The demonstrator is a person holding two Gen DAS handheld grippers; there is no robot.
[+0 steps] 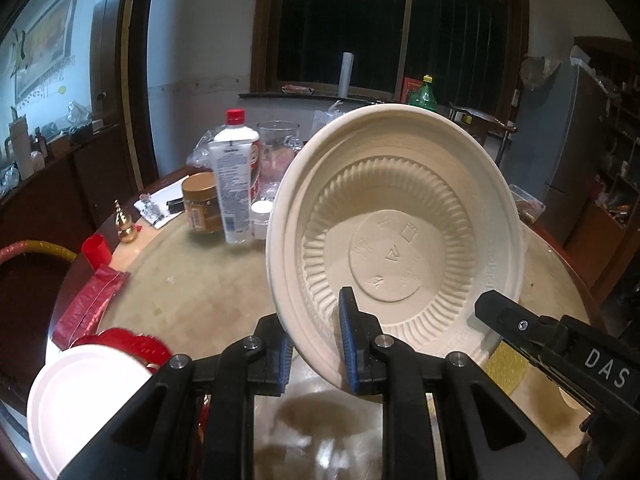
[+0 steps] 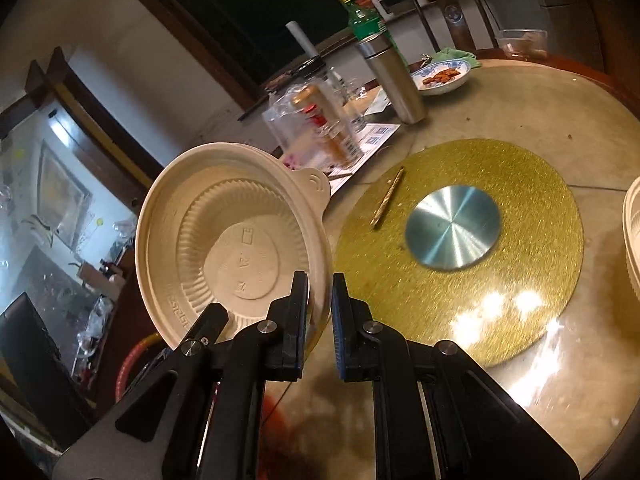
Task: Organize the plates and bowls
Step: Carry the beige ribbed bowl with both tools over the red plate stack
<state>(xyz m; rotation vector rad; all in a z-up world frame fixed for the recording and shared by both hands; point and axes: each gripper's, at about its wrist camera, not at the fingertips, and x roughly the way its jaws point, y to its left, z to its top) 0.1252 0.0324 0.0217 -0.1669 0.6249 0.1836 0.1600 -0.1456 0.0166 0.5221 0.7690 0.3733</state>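
White plate (image 1: 76, 400): lying low at the bench edge, left of the raised bowl.
Left gripper (image 1: 316, 356): fingers clamped on the bowl's near rim.
Beige pulp bowl (image 1: 396, 232): held tilted, underside showing, clear above the bench (image 1: 192, 288).
Right gripper (image 2: 320, 312): fingers nipped shut on the same rim, further right.
Risk: uneven pulling between the two grips could buckle the thin rim, dropping the bowl toward the gold turntable (image 2: 500, 184).
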